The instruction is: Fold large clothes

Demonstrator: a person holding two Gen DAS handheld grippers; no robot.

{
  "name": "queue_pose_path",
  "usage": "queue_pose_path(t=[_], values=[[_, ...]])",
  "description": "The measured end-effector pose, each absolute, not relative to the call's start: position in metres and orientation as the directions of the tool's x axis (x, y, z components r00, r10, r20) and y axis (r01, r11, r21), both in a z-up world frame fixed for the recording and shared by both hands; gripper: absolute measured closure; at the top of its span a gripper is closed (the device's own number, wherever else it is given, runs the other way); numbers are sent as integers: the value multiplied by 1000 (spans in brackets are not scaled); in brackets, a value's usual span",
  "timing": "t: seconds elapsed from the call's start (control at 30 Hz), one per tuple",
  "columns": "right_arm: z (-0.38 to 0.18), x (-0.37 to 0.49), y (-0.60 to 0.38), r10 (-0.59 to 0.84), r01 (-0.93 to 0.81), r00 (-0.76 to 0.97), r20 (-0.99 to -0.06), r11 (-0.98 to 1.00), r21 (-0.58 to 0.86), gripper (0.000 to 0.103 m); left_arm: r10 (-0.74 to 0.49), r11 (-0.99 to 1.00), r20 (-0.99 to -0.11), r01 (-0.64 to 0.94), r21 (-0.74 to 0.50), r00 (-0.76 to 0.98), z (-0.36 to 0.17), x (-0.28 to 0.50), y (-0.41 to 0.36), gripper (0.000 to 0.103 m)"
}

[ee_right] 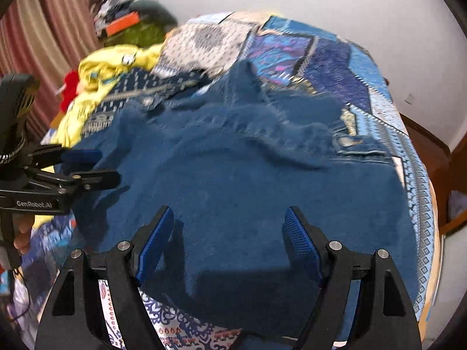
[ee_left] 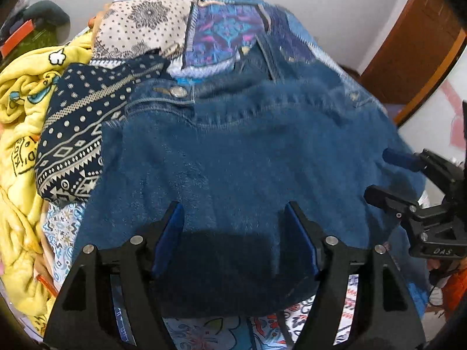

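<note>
Across the patchwork bedspread [ee_left: 230, 26] lie blue jeans [ee_left: 233, 151], waistband and metal button [ee_left: 178, 91] toward the far side. Left of the jeans sits a yellow cartoon-print blanket [ee_left: 26, 93], then a navy patterned garment [ee_left: 76, 134] touching them. Above the jeans' near edge, the left gripper [ee_left: 233, 213] hovers, jaws spread, gripping nothing. Right of it, the right gripper [ee_right: 229, 218] likewise hangs over the denim, jaws wide apart.

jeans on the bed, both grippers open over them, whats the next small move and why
Probably lower both grippers and close them on the near edge of the jeans. The left gripper and right gripper both stand open above the denim, holding nothing. The jeans lie spread across the patterned bedspread, waistband button on the far side, so gripping comes before any fold.
</note>
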State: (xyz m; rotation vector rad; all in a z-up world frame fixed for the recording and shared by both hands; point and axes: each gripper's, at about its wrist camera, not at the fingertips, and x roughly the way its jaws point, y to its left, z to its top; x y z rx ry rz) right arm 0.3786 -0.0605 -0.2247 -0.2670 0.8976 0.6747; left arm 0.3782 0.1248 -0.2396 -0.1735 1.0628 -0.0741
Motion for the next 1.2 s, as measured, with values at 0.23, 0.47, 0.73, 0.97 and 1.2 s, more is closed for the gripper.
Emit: queue_pose_path(t=[0.23, 0.47, 0.73, 0.97, 1.2], values=[[-242, 385, -88, 381, -598, 428, -819, 800, 60, 22, -170, 975, -845, -37, -219, 507, -245, 358, 144, 31], [-239, 389, -138, 309, -503, 488, -816, 864, 27, 20, -75, 997, -835, 41, -62, 545, -237, 331, 132, 31], [-231, 387, -171, 255, -412, 535, -805, 911, 15, 20, 27, 999, -818, 8, 39, 575, -237, 301, 138, 20], [-236, 383, -223, 244, -293, 536, -808, 952, 93, 13, 89, 988, -841, -155, 7, 533, -250, 283, 184, 14], [-241, 371, -257, 202, -184, 546, -813, 976, 119, 11, 155, 917, -880, -396, -41, 450, -274, 260, 243, 14]])
